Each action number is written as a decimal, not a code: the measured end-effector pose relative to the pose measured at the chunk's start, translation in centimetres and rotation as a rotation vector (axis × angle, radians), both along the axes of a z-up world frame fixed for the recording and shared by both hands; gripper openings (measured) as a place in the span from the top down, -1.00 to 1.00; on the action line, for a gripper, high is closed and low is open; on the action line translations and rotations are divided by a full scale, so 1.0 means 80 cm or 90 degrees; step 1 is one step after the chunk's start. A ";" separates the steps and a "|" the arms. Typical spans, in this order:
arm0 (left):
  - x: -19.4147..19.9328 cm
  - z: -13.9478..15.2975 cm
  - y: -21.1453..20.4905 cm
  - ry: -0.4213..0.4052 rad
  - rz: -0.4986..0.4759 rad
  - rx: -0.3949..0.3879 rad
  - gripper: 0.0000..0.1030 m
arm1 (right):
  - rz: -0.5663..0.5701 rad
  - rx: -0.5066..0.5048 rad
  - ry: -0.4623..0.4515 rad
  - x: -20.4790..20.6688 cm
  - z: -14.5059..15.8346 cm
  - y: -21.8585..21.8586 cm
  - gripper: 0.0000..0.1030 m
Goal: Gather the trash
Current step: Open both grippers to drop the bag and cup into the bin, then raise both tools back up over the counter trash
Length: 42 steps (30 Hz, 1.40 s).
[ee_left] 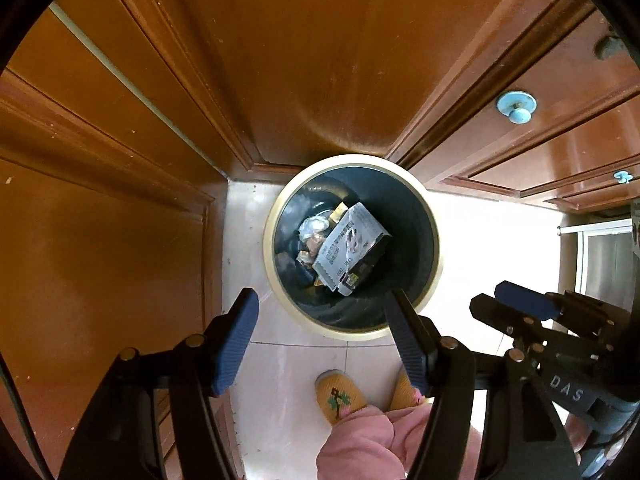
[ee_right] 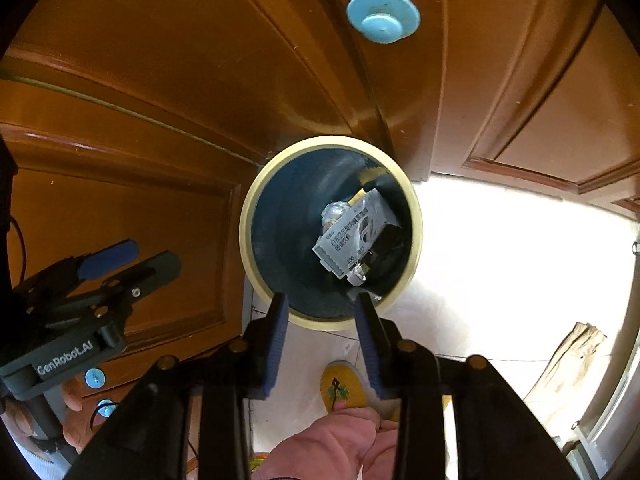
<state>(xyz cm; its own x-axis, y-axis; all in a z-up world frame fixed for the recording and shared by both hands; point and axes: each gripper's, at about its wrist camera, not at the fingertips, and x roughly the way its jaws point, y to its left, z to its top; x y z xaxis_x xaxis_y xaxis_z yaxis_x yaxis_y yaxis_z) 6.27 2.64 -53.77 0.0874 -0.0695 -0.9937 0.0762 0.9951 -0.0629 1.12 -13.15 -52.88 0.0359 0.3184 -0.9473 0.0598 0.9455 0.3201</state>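
View down two hand-held grippers over a round waste bin (ee_left: 436, 268) with a cream rim and dark interior, standing on pale floor tiles in the corner of brown wooden cabinets (ee_left: 120, 200). The left gripper (ee_left: 324, 344) has its jaws spread apart and empty; the right gripper (ee_right: 322, 344) has its jaws parted more narrowly, also empty. The trash lies inside the bin: a grey printed carton (ee_left: 352, 244), tilted toward four o'clock, over crumpled foil (ee_left: 314, 228) at ten o'clock of it. The carton is probably light, thin-walled and crushable; a hold across its narrow faces would suit. The foil likely deforms under any pinch. The bin is rigid, best taken by its rim at six o'clock.
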 end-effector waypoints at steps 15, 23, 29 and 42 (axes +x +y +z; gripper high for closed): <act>-0.014 0.067 0.003 -0.022 -0.002 -0.008 -0.26 | -0.010 -0.004 -0.026 -0.007 0.053 0.011 0.33; -0.027 0.150 0.001 -0.036 0.011 -0.028 -0.25 | -0.017 0.006 -0.041 -0.015 0.130 0.014 0.33; -0.031 0.243 -0.010 -0.068 0.003 -0.044 -0.26 | -0.024 0.001 -0.076 -0.017 0.209 0.017 0.33; -0.015 0.425 -0.039 -0.179 -0.037 -0.051 -0.26 | -0.044 -0.033 -0.171 -0.019 0.377 0.007 0.33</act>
<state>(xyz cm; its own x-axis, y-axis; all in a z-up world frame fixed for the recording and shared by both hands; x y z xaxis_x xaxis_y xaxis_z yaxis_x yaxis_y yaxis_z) 5.03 -0.46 -19.77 0.3514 -0.1602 -0.9224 0.1590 0.9812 -0.1098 -0.38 -12.61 -22.71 0.3074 0.2579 -0.9160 0.0450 0.9576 0.2847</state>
